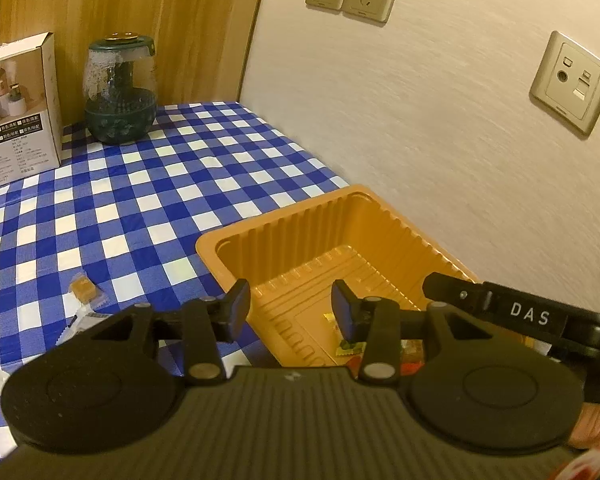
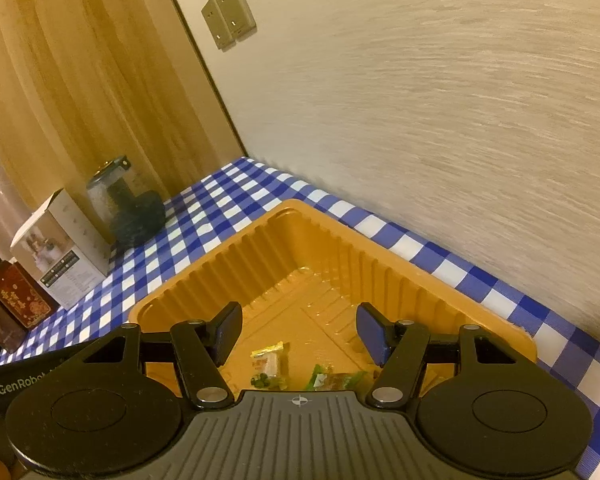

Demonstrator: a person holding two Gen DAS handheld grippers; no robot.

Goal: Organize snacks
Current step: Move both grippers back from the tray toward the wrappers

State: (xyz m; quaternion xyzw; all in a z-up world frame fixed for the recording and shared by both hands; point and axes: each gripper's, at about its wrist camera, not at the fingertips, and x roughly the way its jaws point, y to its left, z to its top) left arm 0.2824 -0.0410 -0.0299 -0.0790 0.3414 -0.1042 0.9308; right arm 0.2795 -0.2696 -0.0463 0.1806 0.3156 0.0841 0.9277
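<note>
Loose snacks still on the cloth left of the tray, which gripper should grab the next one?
Left, probably. The left gripper is empty, jaws apart, and the wrapped caramel candy lies on the checkered cloth just to its left. The right gripper hangs open over the orange tray.

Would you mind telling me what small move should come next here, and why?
Probably swing the left gripper, jaws open and empty, toward the wrapped caramel candy on the checked cloth; it lies outside the orange tray, which already holds a few snacks.
</note>
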